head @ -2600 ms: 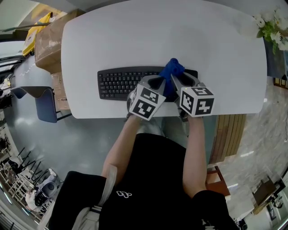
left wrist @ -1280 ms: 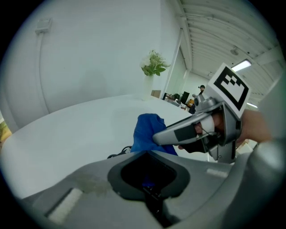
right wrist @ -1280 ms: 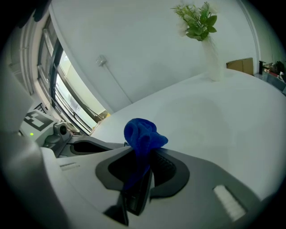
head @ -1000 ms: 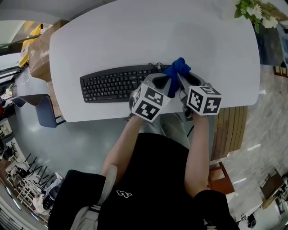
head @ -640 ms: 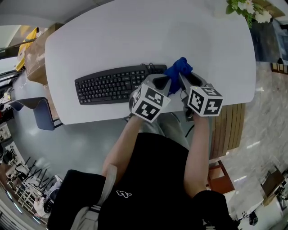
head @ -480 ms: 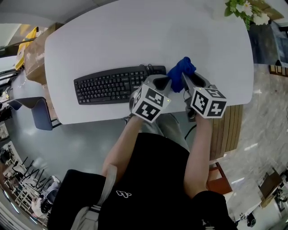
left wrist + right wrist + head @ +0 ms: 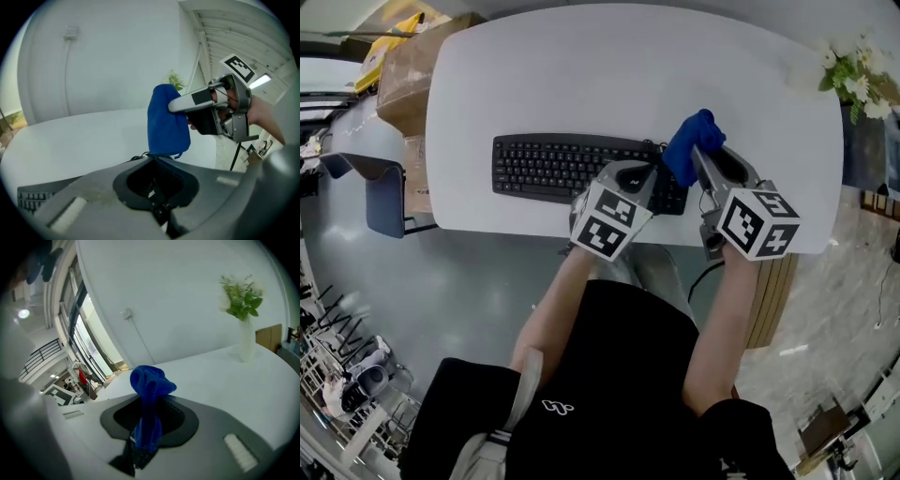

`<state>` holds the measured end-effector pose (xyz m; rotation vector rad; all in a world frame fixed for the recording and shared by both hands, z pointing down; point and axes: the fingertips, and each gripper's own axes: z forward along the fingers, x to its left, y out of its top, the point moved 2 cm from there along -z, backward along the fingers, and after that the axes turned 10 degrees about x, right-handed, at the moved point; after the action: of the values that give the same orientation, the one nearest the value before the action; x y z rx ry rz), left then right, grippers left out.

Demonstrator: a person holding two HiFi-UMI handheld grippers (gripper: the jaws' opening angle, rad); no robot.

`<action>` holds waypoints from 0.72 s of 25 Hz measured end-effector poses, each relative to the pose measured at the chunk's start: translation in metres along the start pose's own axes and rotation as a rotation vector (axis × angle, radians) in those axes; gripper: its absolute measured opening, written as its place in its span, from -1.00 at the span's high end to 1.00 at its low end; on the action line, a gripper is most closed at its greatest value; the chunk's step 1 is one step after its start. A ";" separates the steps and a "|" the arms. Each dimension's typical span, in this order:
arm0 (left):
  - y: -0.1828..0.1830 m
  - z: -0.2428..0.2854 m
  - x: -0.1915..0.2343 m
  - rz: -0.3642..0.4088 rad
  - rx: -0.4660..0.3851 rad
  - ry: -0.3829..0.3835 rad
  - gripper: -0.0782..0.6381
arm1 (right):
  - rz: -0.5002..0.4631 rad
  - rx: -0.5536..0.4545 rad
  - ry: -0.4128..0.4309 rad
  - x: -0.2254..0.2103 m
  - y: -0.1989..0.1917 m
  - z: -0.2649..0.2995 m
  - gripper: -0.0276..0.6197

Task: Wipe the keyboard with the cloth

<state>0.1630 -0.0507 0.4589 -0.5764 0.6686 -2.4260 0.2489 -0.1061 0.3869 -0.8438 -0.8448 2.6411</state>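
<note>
A black keyboard [image 7: 562, 167] lies along the near side of the white table [image 7: 600, 75]. My right gripper [image 7: 701, 150] is shut on a bunched blue cloth [image 7: 692, 141] and holds it above the keyboard's right end. In the right gripper view the cloth [image 7: 149, 380] rises out from between the closed jaws of the right gripper [image 7: 146, 397]. My left gripper [image 7: 649, 178] sits over the keyboard's right part, shut with nothing in it. From the left gripper view its tips [image 7: 153, 156] meet just below the hanging cloth [image 7: 166, 122] and the right gripper [image 7: 220, 112].
A vase of flowers [image 7: 855, 75] stands at the table's far right corner, also in the right gripper view as the vase [image 7: 243, 341]. Cardboard boxes [image 7: 412, 66] and a chair [image 7: 384, 192] stand left of the table. A cable [image 7: 708, 272] hangs by the near edge.
My right gripper has moved right and away from the left gripper, taking the blue cloth with it. The left gripper stays over the keyboard's right part.
</note>
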 end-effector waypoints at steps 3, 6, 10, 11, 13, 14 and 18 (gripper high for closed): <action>-0.019 -0.034 0.038 -0.062 -0.028 0.046 0.79 | -0.056 0.004 0.056 0.049 0.010 0.021 0.63; -0.050 -0.074 0.075 -0.131 -0.043 0.093 0.79 | -0.106 0.040 0.133 0.107 0.008 0.049 0.63; -0.087 -0.127 0.115 -0.228 -0.046 0.183 0.79 | -0.178 0.151 0.298 0.180 -0.012 0.083 0.63; -0.098 -0.139 0.125 -0.251 -0.045 0.203 0.79 | -0.190 0.178 0.330 0.198 -0.020 0.092 0.63; -0.129 -0.161 0.147 -0.290 -0.046 0.233 0.79 | -0.208 0.222 0.374 0.235 -0.042 0.117 0.63; -0.147 -0.171 0.159 -0.306 -0.047 0.243 0.79 | -0.212 0.242 0.390 0.253 -0.054 0.131 0.63; -0.197 -0.202 0.193 -0.362 -0.065 0.275 0.79 | -0.206 0.314 0.440 0.307 -0.088 0.176 0.63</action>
<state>-0.1660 0.0414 0.4610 -0.4201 0.8156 -2.8662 -0.0975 0.0036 0.4171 -1.1198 -0.3701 2.2036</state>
